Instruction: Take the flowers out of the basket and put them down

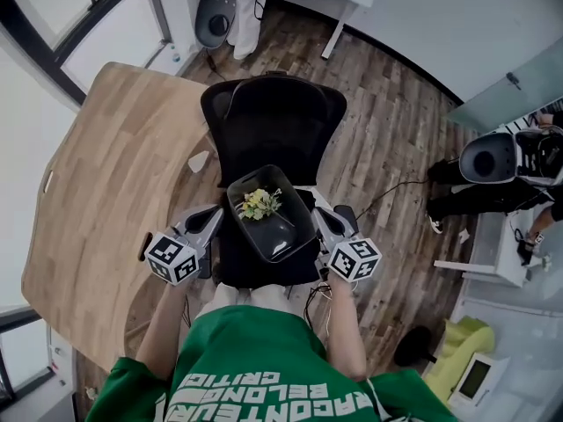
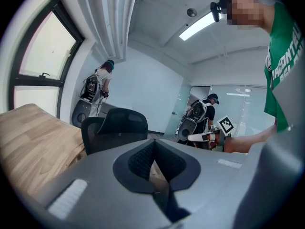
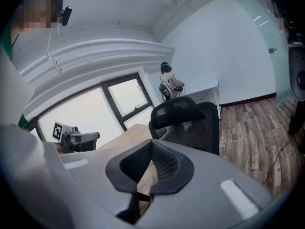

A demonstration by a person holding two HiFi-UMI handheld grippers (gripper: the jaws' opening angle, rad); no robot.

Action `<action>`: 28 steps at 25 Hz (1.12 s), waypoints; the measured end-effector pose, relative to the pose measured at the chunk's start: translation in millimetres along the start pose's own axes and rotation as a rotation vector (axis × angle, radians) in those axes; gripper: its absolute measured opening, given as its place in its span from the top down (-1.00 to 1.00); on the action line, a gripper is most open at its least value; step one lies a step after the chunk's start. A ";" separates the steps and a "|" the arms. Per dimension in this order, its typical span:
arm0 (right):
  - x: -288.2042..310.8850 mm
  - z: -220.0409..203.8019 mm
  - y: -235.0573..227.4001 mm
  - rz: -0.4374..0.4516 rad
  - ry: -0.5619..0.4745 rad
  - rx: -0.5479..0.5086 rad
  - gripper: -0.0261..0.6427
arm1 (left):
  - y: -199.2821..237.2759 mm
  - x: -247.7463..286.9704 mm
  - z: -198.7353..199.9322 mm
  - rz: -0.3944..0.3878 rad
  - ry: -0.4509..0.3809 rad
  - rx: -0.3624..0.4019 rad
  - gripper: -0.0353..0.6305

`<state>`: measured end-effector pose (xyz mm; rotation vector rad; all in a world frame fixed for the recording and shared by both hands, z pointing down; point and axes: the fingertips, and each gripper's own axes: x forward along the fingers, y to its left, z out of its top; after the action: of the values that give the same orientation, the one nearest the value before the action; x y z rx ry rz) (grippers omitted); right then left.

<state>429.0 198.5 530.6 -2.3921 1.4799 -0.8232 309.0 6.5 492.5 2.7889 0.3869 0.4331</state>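
**Both grippers flank the basket, flowers not yet lifted**

Seen from the head view, my left gripper (image 1: pixel 214 218) and right gripper (image 1: pixel 322 218) sit just beside the two long walls of the dark basket (image 1: pixel 297 211). The basket rests on the seat of a black office chair (image 1: pixel 273 121). The flowers (image 1: pixel 260 204), a small pale yellow and green bunch, lie inside the basket at its far end.

In the left gripper view, the jaws are pressed together with nothing between them. The right gripper view shows the same, fingers closed and empty.

As I judge it, the step in hand is the reach. One gripper needs to spread its fingers before it goes in over the rim. It should come down from above and close on the stems rather than the blooms. The other gripper can steady the basket wall so it does not slide on the seat. A straight lift should clear the rim, and the wooden table (image 1: pixel 106 174) to the left looks the nearest place to lay them.

The green shirt (image 1: pixel 255 372) carries white print, upside down from here, that seems to read "RACONTEUR", "BELONG" and "CRITIC". The gripper cubes show only square markers.
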 end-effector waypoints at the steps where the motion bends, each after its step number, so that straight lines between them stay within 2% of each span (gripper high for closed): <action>1: 5.3 -3.9 -4.9 0.005 0.017 0.003 0.90 | 2.1 3.4 -4.2 0.011 0.009 -0.006 0.84; 5: 24.8 -23.5 -25.4 0.023 0.081 0.024 0.90 | 8.2 20.7 -22.7 0.040 0.053 -0.015 0.84; 12: 54.6 -48.9 -40.1 0.073 0.195 0.013 0.90 | 15.6 28.8 -45.5 0.089 0.071 -0.055 0.84; 23: 102.5 -92.0 -68.6 0.131 0.285 -0.006 0.90 | 26.8 49.2 -103.9 0.149 0.077 -0.172 0.84; 28: 128.6 -111.8 -82.5 0.141 0.322 -0.008 0.90 | 30.1 67.8 -118.9 0.145 0.081 -0.155 0.84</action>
<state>472.6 137.4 704.5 -2.2054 1.7454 -1.2122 338.6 28.3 627.7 2.6633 0.1612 0.5852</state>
